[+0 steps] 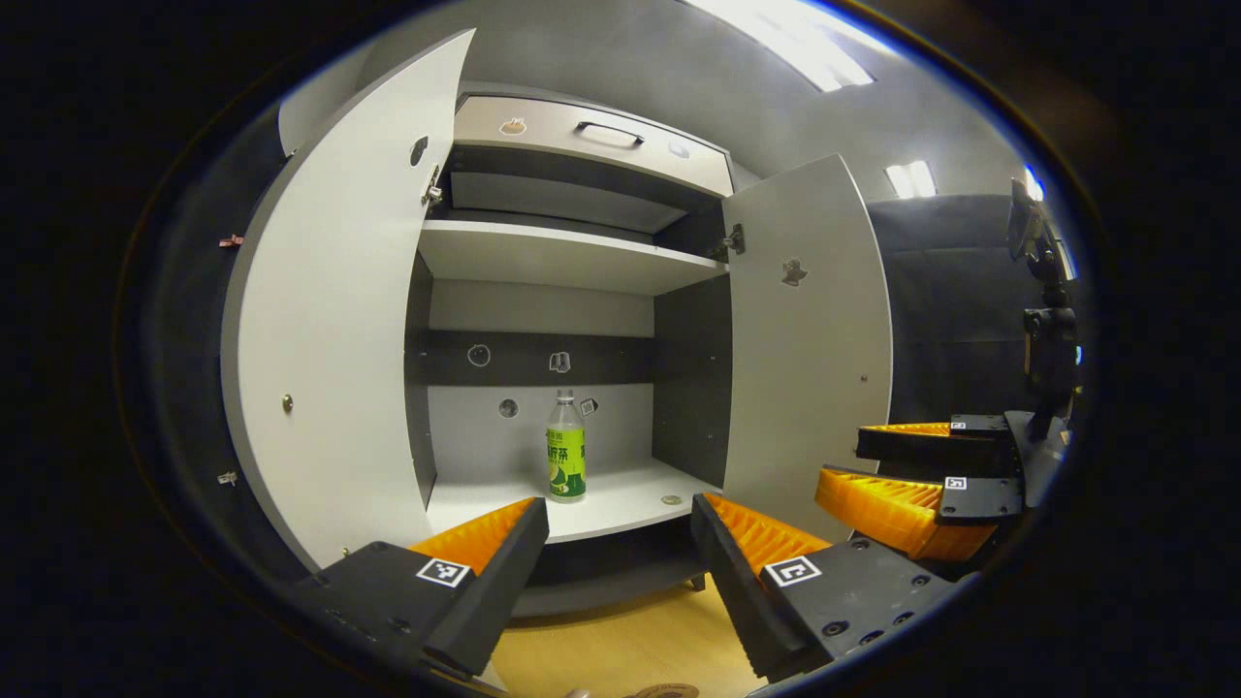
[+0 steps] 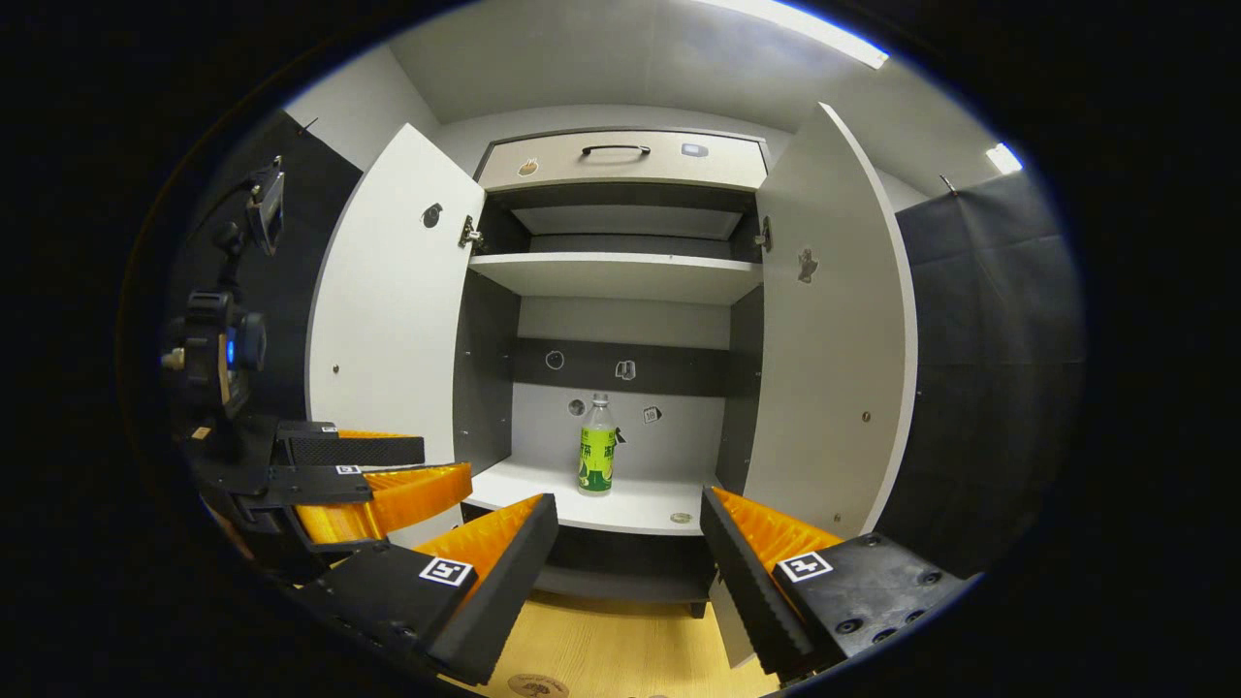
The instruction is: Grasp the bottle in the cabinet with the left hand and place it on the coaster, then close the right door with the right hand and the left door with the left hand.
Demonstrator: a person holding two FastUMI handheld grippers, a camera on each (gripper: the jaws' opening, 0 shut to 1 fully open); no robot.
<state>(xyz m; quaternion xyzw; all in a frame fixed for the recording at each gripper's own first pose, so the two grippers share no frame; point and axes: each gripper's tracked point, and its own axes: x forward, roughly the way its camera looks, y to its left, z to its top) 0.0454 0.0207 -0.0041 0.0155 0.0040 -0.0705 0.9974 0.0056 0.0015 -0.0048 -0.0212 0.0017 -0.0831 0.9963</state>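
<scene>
Left gripper (image 1: 620, 543) hangs with its jaws spread wide and nothing between them, aimed straight into the open cabinet. Right gripper (image 2: 630, 543) is likewise parted and empty, held level beside it; from the left gripper view it shows off to the right side (image 1: 916, 485), from the right gripper view the left one shows off to the left (image 2: 373, 475).

Nearest ground: pale wood-grain floor (image 1: 620, 650) under both tools. A round brown coaster (image 1: 664, 691) peeks in at the very bottom edge of the left gripper view, close in; what looks like the same disc (image 2: 536, 684) sits low in the right gripper view.

Next out: grey cabinet with two white slab doors, left door (image 1: 330, 330) and right door (image 1: 810, 339), both swung fully open.

Farthest: clear plastic bottle with white cap and green label (image 1: 565, 446) stands upright on the white lower shelf (image 1: 630, 499), roughly centred, well apart from both side walls. A small round object (image 1: 670, 500) lies on the shelf to its right; too small to identify.

Step in hand, by my reading: the reach with the left tool, not yet begun in earnest. To do it well:
- go in straight between the doors, staying off the left door's edge;
- keep the jaws spread until they straddle the labelled body;
- close on the middle of the label, low enough that the bottle won't tip;
- lift clear of the shelf lip before drawing back;
- hold the right tool out of the path.
</scene>
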